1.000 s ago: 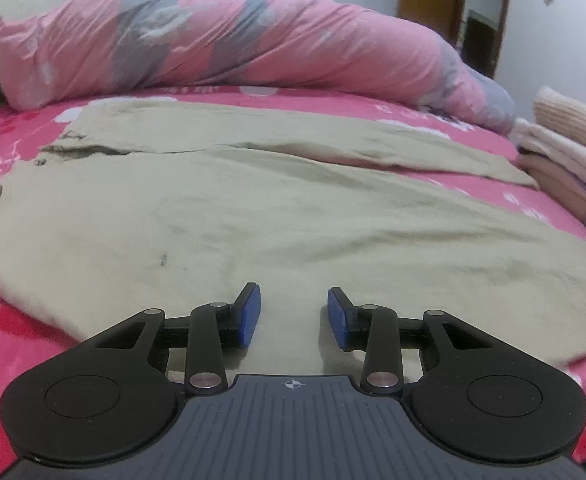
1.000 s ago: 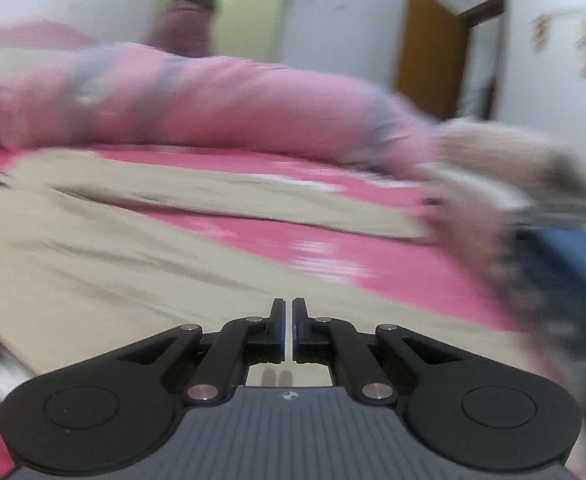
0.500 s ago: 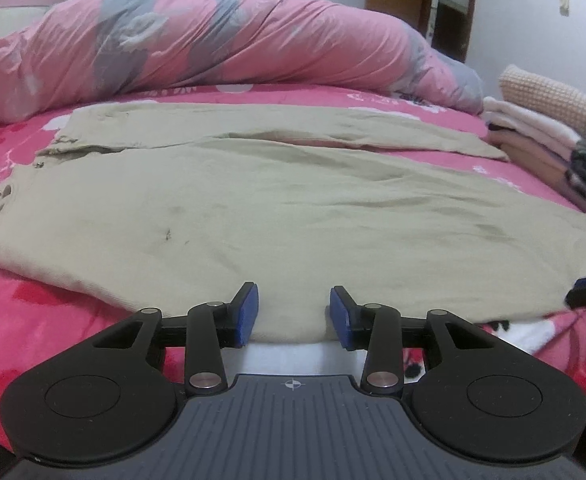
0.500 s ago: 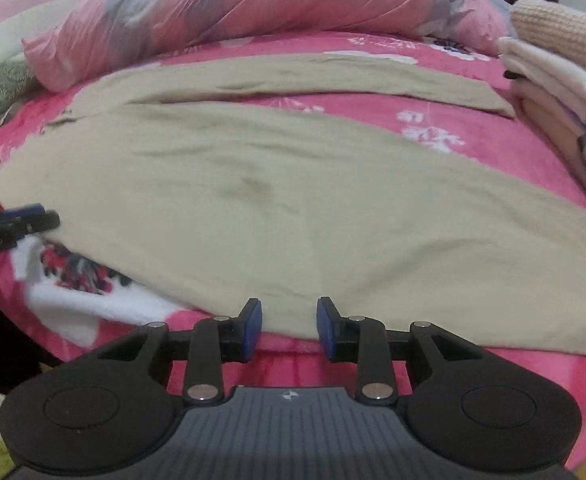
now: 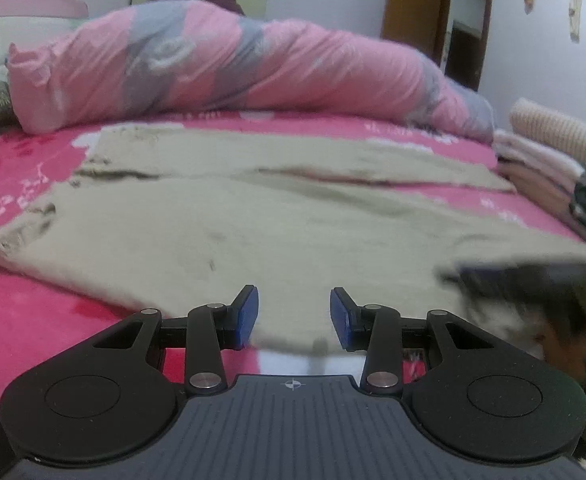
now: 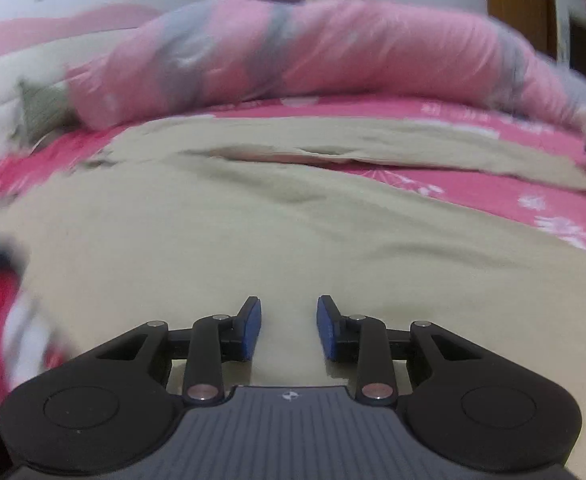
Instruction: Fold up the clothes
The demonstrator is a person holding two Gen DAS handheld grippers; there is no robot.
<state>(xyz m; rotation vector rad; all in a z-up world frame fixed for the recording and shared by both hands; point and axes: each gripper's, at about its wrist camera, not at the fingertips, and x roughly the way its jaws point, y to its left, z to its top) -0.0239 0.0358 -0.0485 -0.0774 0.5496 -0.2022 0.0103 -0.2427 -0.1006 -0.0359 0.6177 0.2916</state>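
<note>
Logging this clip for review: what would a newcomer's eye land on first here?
A large beige garment lies spread flat across the bright pink floral bedsheet, filling the middle of both views. Behind it a rumpled pink-and-grey quilt runs along the bed's far side. Each hand-held gripper's blue pads stand apart, empty, over the garment's near edge.

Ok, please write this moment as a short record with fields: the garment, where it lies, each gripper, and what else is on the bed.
garment: beige garment, spread flat, not folded
surface: pink bed sheet
left gripper: open, over the garment's near edge, holding nothing
right gripper: open, over the garment, holding nothing
behind garment: rolled pink and grey quilt
beside garment: stack of folded clothes, at right in the left wrist view
</note>
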